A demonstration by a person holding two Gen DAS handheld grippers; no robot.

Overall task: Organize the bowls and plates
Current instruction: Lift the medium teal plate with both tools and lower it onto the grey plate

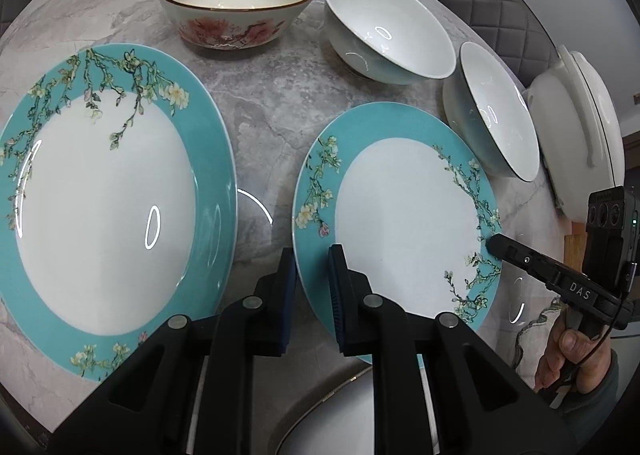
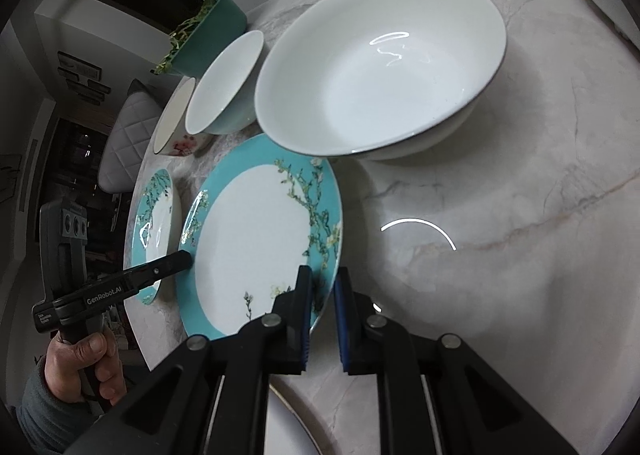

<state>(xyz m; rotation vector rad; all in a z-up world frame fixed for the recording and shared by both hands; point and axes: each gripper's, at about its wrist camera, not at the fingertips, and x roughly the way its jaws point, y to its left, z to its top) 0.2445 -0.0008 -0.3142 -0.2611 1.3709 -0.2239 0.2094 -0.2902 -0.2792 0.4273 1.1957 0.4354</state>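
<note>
Plant pot [image 2: 216,31] in right view only, lidded dish [image 1: 576,135] in left.

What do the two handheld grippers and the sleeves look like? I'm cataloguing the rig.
Both the left gripper and right gripper are black with blue finger pads and silver pivot screws. White lettering marks their sides, a thin black cable trails one, and the sleeves are grey.

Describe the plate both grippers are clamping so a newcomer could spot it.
On the marble table, two teal-rimmed blossom plates lie side by side. It is the smaller plate, nearest the white bowls, with the left gripper and right gripper on opposite edges.
</note>
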